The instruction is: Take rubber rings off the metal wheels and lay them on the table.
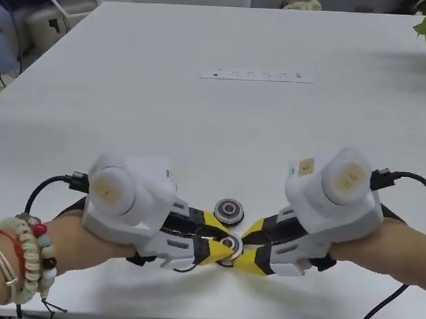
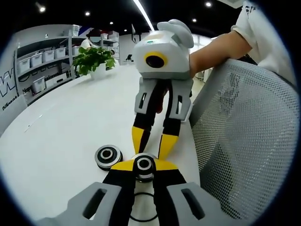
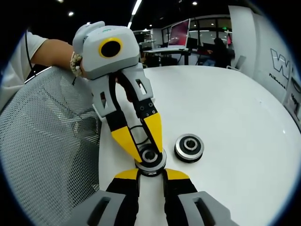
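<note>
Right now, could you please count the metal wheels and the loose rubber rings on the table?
Metal wheels: 2, the near wheel and the far wheel.
Loose rubber ring: 1.
Total: 3.

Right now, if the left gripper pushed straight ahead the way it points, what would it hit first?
The wheel at the left gripper's tong tips. Just behind it the right gripper points back, so that comes next; depth there is hard to judge.
</note>
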Action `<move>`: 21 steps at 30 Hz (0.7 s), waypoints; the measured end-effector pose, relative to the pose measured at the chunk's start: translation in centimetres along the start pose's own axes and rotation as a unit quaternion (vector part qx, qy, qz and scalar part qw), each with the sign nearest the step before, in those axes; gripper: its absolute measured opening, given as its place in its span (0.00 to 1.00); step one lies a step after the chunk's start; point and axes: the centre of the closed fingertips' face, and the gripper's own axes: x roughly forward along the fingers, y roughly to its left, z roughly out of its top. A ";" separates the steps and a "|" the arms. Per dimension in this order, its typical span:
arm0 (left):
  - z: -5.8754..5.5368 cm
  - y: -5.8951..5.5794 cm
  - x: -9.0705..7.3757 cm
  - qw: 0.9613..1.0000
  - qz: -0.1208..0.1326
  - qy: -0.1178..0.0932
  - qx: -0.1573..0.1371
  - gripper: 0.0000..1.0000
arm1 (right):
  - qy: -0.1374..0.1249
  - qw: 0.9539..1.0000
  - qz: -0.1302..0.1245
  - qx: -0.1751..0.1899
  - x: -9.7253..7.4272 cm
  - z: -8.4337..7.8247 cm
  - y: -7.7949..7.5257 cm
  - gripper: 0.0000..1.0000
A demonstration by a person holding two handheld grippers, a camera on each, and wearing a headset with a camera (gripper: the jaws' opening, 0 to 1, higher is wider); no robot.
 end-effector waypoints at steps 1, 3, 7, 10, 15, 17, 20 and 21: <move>0.0 0.0 0.0 1.000 0.000 0.000 -0.001 0.08 | 0.002 1.000 0.000 -0.002 0.0 -0.1 0.0 0.15; 0.0 0.0 0.0 1.000 0.001 -0.001 -0.003 0.08 | 0.008 1.000 -0.003 -0.009 -0.2 -0.2 0.0 0.12; 0.0 0.0 0.0 1.000 0.001 -0.002 -0.002 0.08 | 0.013 1.000 -0.007 -0.020 -0.3 -0.3 0.0 0.07; -0.1 0.0 0.0 1.000 0.001 -0.002 -0.002 0.08 | 0.015 1.000 -0.008 -0.024 -0.2 -0.3 0.0 0.07; -0.1 0.1 0.0 1.000 0.002 -0.002 -0.004 0.08 | 0.017 0.999 -0.012 -0.036 -0.2 -0.4 -0.2 0.02; -0.1 0.1 -0.1 1.000 0.003 -0.004 -0.007 0.08 | 0.015 0.999 -0.011 -0.033 -0.2 -0.3 -0.2 0.01; -0.1 0.1 -0.1 1.000 0.003 -0.006 -0.010 0.08 | 0.017 0.999 -0.016 -0.026 -0.2 -0.3 -0.3 0.00; -0.1 0.1 -0.1 1.000 0.003 -0.005 -0.010 0.08 | 0.020 0.999 -0.016 -0.027 -0.2 -0.2 -0.3 0.00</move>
